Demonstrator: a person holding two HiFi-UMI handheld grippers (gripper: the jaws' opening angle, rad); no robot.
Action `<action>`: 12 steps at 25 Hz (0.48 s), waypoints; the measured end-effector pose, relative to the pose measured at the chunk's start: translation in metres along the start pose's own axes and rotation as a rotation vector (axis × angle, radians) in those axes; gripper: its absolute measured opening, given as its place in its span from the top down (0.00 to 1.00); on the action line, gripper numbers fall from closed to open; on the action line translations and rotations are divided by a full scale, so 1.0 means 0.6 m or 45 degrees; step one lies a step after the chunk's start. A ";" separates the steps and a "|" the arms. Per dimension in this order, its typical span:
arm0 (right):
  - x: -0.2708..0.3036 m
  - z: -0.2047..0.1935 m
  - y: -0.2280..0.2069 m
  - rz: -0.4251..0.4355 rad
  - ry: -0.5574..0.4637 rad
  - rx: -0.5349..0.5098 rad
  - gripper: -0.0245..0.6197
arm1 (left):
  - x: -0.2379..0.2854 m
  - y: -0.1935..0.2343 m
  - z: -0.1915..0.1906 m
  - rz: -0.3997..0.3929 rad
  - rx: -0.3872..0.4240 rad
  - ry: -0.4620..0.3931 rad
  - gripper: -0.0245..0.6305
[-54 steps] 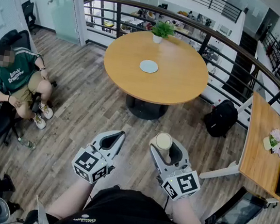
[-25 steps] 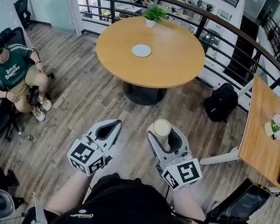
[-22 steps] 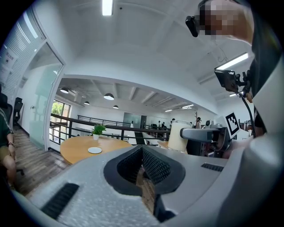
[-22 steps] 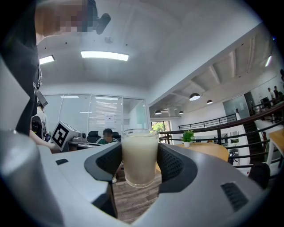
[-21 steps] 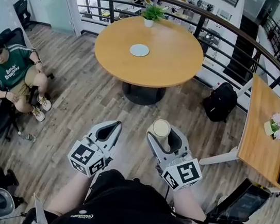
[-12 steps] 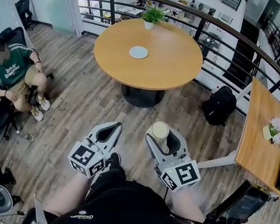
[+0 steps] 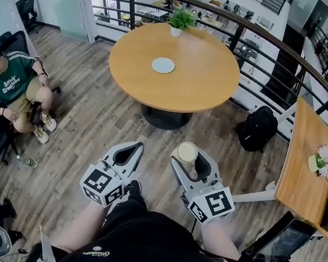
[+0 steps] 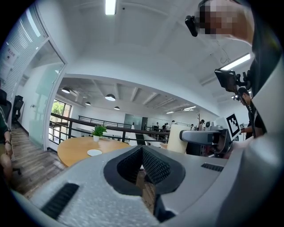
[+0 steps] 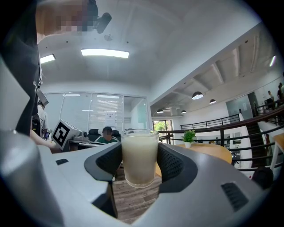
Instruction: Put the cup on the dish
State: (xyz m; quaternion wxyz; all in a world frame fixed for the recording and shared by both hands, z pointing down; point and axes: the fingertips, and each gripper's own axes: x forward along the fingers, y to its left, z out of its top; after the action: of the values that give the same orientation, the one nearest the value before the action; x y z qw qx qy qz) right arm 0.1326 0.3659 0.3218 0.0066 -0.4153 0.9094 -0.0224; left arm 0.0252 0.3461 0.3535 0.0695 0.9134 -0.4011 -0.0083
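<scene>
Well — the cup (image 9: pixel 140 155): upright, clear, nearly full of milky liquid.

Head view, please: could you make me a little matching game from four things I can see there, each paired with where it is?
Things
1. clear cup of milky-white drink
2. small white round dish
3. green potted plant
4. black backpack

Places
A. on the wooden floor, beside the dark railing
B. near the middle of the round wooden table
C. between the fingers of the right gripper
D. at the table's far edge, by the railing

Pairs: 1-C, 2-B, 3-D, 4-A
</scene>
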 end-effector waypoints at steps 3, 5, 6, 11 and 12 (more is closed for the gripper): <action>0.035 0.006 -0.009 -0.010 -0.001 -0.002 0.58 | 0.013 0.033 0.012 -0.006 -0.002 -0.009 0.97; 0.061 0.011 -0.011 -0.012 0.004 -0.006 0.58 | 0.021 0.056 0.019 -0.015 -0.008 -0.013 0.97; 0.074 0.013 -0.011 -0.012 0.006 -0.009 0.58 | 0.026 0.068 0.024 -0.019 -0.011 -0.017 0.97; 0.146 0.029 -0.022 -0.031 0.014 -0.031 0.58 | 0.054 0.134 0.052 -0.050 -0.015 -0.044 0.97; 0.161 0.033 -0.023 -0.036 0.014 -0.035 0.58 | 0.058 0.149 0.056 -0.055 -0.016 -0.047 0.97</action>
State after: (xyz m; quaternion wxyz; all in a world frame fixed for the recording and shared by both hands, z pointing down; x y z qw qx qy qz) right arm 0.0807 0.2834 0.3034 -0.0046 -0.4282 0.9036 -0.0123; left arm -0.0190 0.2568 0.3333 0.0676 0.9211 -0.3823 -0.0291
